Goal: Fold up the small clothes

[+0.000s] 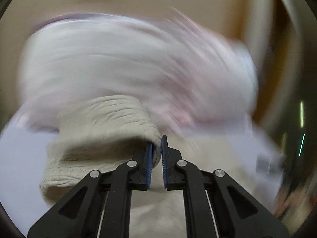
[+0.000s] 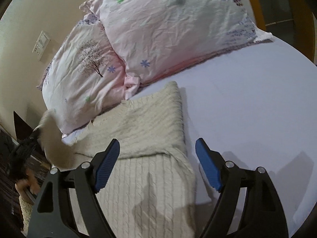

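Sweater on lavender bedsheet, beside floral pillows.

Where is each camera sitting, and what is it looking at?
Left wrist: rides the left gripper, jaws shut on the cream sweater, facing blurred pillows.
Right wrist: rides the right gripper, jaws open above the sweater, facing pillows and white sheet.
Both show sweater and pillows.
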Action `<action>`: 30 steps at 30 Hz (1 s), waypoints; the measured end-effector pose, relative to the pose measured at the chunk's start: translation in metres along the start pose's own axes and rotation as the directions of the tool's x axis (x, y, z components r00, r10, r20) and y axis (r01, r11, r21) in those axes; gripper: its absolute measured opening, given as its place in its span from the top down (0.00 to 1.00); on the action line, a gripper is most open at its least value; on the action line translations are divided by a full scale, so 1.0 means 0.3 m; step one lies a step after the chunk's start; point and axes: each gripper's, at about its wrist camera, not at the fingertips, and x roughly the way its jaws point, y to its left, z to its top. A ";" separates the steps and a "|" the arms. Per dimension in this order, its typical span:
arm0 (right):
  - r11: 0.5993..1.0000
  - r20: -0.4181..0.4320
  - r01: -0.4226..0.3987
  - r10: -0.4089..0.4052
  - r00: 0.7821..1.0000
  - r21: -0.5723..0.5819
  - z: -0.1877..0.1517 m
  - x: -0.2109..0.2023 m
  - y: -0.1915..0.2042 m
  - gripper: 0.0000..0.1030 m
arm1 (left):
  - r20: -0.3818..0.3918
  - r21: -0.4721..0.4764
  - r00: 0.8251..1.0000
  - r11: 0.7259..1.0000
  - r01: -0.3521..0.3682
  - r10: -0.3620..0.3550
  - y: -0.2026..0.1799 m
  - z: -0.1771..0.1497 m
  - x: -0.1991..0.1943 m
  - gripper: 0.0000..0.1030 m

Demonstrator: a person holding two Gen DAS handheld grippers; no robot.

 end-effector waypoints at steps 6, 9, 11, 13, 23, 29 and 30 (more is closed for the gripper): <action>1.000 -0.006 -0.011 0.011 1.000 -0.015 -0.071 -0.131 -0.082 0.17 | -0.088 0.252 0.995 0.968 -0.020 0.043 -0.218 -0.157 0.035 0.74; 0.999 -0.016 -0.033 0.033 0.999 -0.021 -0.130 -0.196 -0.128 0.15 | -0.054 0.143 0.998 0.989 -0.036 0.044 -0.089 -0.178 -0.102 0.55; 0.997 -0.043 -0.078 0.078 0.996 -0.002 -0.185 -0.231 -0.161 0.15 | -0.035 0.050 0.999 0.998 -0.023 0.025 0.010 -0.215 -0.213 0.52; 0.995 -0.031 -0.095 0.094 0.995 -0.011 -0.211 -0.263 -0.163 0.15 | -0.013 -0.044 1.000 0.999 -0.029 0.028 0.111 -0.261 -0.302 0.46; 0.995 -0.099 -0.062 0.053 0.994 -0.083 0.123 0.163 0.264 0.41 | 0.060 -0.361 0.976 0.917 -0.172 0.207 0.273 -0.559 -0.603 0.23; 0.980 -0.201 0.135 -0.163 0.966 -0.146 0.233 0.586 0.459 0.43 | 0.054 -0.394 0.970 0.898 -0.197 0.237 0.245 -0.682 -0.640 0.14; 0.965 -0.206 0.199 -0.233 0.950 -0.172 0.228 0.647 0.470 0.64 | 0.044 -0.396 0.970 0.895 -0.204 0.240 0.246 -0.697 -0.642 0.14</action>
